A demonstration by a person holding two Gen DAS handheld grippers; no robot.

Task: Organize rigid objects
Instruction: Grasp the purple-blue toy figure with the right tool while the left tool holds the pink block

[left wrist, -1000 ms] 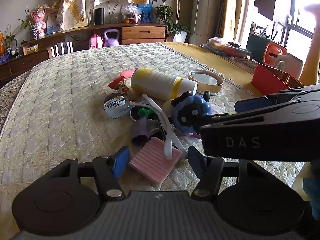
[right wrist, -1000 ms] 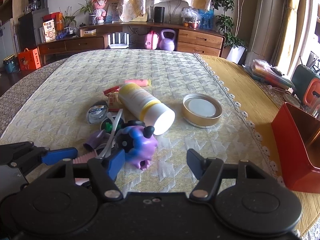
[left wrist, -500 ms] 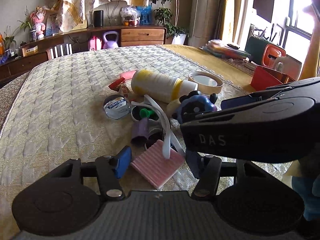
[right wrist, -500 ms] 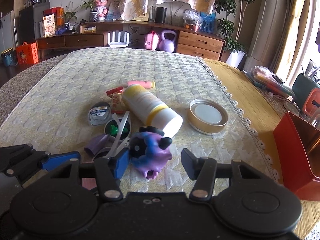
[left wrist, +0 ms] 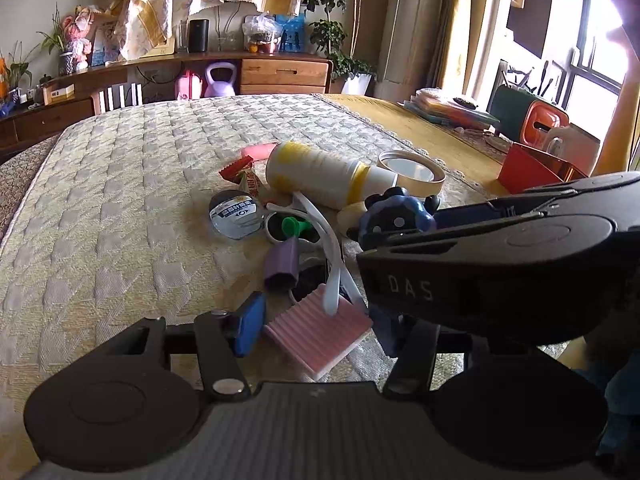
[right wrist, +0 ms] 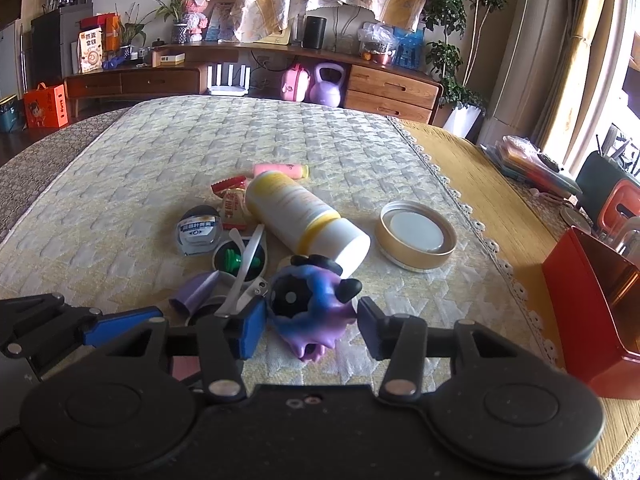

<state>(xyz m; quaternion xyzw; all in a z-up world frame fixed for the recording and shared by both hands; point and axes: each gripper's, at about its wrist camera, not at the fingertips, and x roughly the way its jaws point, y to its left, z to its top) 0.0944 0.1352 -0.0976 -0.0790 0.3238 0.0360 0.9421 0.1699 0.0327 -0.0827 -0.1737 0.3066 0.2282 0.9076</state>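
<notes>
Both tools have just been closing. The left tool (left wrist: 316,330) brackets the pink ribbed block (left wrist: 318,332); the right tool (right wrist: 310,326) brackets the purple toy (right wrist: 312,304). Both objects lie at the worktop's (right wrist: 120,200) near edge. Centre the pads before clamping; neither pair presses yet.

The left gripper (left wrist: 318,330) sits low over a quilted cloth (left wrist: 120,208), its jaws having just been closing around a pink ribbed block (left wrist: 318,334); the left blue pad stands just beside the block's edge, and contact cannot be told; the right gripper (left wrist: 500,264) crosses in from the right, hiding the other pad, its blue fingertip beside a blue-purple toy (left wrist: 394,216); beyond the block lie white sunglasses (left wrist: 320,232), a purple tube (left wrist: 282,266), a green piece (left wrist: 294,226) and a round clear case (left wrist: 236,214); a white and yellow bottle (left wrist: 320,178) lies on its side near a gold lid (left wrist: 412,172); a red box (left wrist: 536,170) stands at the right.
</notes>
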